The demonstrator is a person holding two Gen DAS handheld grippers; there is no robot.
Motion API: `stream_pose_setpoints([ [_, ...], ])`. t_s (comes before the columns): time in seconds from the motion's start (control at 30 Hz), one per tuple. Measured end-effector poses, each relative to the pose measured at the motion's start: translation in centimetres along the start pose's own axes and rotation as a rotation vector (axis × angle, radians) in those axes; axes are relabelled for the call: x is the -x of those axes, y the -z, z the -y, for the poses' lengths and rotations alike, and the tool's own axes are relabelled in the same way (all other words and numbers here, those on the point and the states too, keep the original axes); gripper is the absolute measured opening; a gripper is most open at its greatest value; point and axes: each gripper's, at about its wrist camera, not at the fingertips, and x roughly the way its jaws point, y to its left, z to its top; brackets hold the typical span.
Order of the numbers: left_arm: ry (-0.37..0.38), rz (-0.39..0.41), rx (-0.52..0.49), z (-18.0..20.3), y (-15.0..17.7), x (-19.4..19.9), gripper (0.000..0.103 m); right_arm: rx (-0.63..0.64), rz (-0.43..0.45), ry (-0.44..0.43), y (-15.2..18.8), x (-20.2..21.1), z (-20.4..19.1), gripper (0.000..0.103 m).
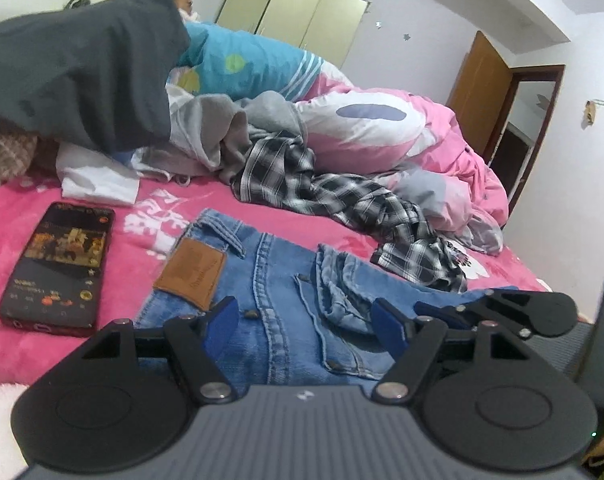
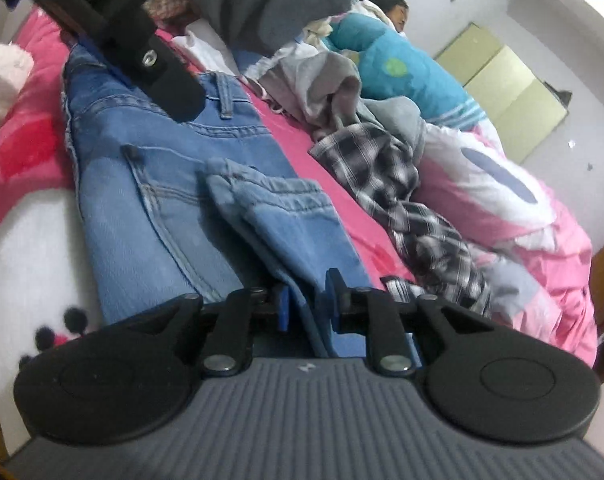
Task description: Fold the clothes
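Note:
Blue jeans (image 1: 269, 264) lie flat on the pink bed sheet (image 1: 141, 216), with the waistband and its brown leather patch (image 1: 191, 276) toward the left. My left gripper (image 1: 306, 322) hovers open just over the seat of the jeans, with nothing between its blue pads. In the right wrist view the jeans (image 2: 141, 184) stretch away, with a folded-over leg end (image 2: 269, 208) on top. My right gripper (image 2: 308, 304) is shut on the near edge of that denim fold. It also shows at the right of the left wrist view as the right gripper (image 1: 430, 309).
A phone (image 1: 57, 268) with a lit screen lies left of the jeans. Behind them are a plaid shirt (image 1: 342, 192), a grey hoodie (image 1: 221, 128), a dark grey garment (image 1: 81, 72) and a pink duvet (image 1: 442, 132). A person (image 2: 386, 4) lies at the bed's far side. A door (image 1: 482, 76) stands at the right.

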Motion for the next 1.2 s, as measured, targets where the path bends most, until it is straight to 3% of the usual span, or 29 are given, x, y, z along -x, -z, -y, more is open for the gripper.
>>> stream_pose_setpoints([
  [0.2, 0.008, 0.014, -0.046, -0.6, 0.3, 1.3, 0.074, -0.026, -0.025, -0.002, -0.8, -2.1, -0.1, 0.013],
  [0.23, 0.011, 0.015, -0.035, -0.9, 0.3, 1.5, 0.074, -0.041, -0.025, -0.006, -1.0, -2.0, 0.2, 0.008],
  [0.37, 0.019, 0.024, 0.024, -2.8, 0.2, 2.6, 0.074, -0.209, 0.019, -0.008, -3.0, -0.4, 3.0, 0.006],
  [0.6, 0.03, 0.044, 0.159, -6.8, 0.1, 3.7, 0.074, -0.241, 0.138, -0.066, -8.7, 0.4, 1.7, 0.005],
  [0.67, 0.025, 0.037, 0.185, -7.7, 0.2, 3.8, 0.074, -0.182, 0.118, -0.081, -9.2, -0.4, -0.4, 0.005],
  [0.8, 0.01, 0.042, 0.208, -9.0, 0.3, 4.2, 0.074, -0.207, 0.086, -0.098, -9.4, -0.9, -0.8, 0.005],
  [0.87, 0.007, 0.049, 0.216, -9.5, 0.2, 4.3, 0.074, -0.301, 0.092, -0.073, -10.3, -0.8, 1.7, 0.005],
  [0.97, 0.001, 0.054, 0.225, -9.7, 0.3, 4.3, 0.074, -0.542, 0.133, -0.032, -11.5, -0.2, 7.0, 0.005],
  [1.07, -0.007, 0.049, 0.227, -9.7, 0.4, 4.3, 0.074, -0.682, 0.182, 0.01, -11.5, 0.4, 8.6, 0.006],
  [1.13, -0.016, 0.043, 0.227, -9.7, 0.5, 4.3, 0.074, -0.586, 0.169, 0.002, -11.4, 0.1, 6.2, 0.006],
  [1.2, -0.026, 0.038, 0.23, -9.8, 0.6, 4.4, 0.074, -0.373, 0.094, -0.065, -10.7, -0.7, 1.5, 0.006],
])
